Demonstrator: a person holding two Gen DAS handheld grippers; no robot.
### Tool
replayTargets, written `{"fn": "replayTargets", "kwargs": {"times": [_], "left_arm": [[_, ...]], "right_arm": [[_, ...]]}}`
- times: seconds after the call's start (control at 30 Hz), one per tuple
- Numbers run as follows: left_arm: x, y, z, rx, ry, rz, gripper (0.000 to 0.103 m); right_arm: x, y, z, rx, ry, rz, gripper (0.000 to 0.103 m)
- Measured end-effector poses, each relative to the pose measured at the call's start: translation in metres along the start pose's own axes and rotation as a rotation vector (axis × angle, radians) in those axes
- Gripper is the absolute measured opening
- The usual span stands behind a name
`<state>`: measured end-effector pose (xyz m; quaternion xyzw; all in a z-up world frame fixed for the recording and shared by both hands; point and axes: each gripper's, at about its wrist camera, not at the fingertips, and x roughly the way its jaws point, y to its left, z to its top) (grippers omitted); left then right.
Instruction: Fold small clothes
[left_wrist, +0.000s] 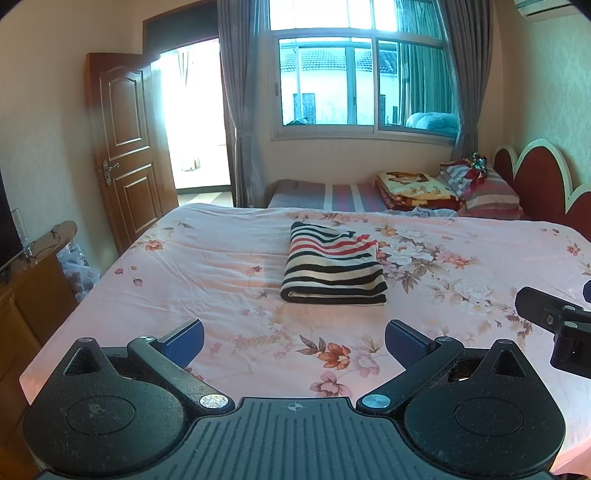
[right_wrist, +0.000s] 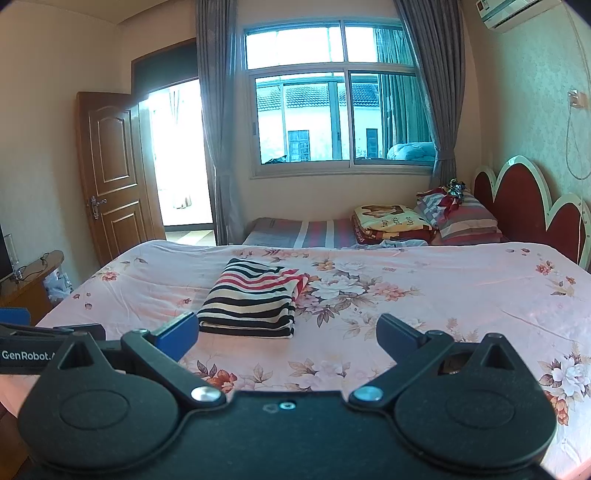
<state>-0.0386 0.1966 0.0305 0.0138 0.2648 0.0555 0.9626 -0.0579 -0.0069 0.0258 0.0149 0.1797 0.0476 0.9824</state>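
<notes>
A striped garment (left_wrist: 334, 266) in black, cream and red lies folded into a neat rectangle on the pink floral bedsheet (left_wrist: 221, 266). It also shows in the right wrist view (right_wrist: 253, 299). My left gripper (left_wrist: 295, 341) is open and empty, held above the sheet a little short of the garment. My right gripper (right_wrist: 286, 332) is open and empty, its left fingertip just in front of the garment's near edge. The right gripper also shows at the right edge of the left wrist view (left_wrist: 554, 321).
A second bed (left_wrist: 325, 195) with folded blankets (left_wrist: 417, 188) and pillows (left_wrist: 480, 184) stands behind, against a red headboard (left_wrist: 535, 177). A wooden door (left_wrist: 125, 147) stands open at the left. A wooden cabinet (left_wrist: 33, 280) is by the bed's left side.
</notes>
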Motion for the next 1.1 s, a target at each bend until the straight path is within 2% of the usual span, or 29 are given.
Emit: {"fn": "replayTargets", "kwargs": {"times": [0.63,0.87,1.1], "left_arm": [[0.014,0.004,0.002,-0.002,0.014,-0.002,0.103],[0.031,0.008,0.004,0.002,0.041,-0.044,0.103],[0.056,0.004,0.008,0.024,0.026,-0.019,0.103]], "right_arm": [[0.009,0.004,0.001,-0.012,0.01,0.002,0.102],[0.021,0.006,0.002,-0.014,0.025,0.002,0.102],[0.046,0.0,-0.001,0.003,0.062,-0.013,0.102]]}}
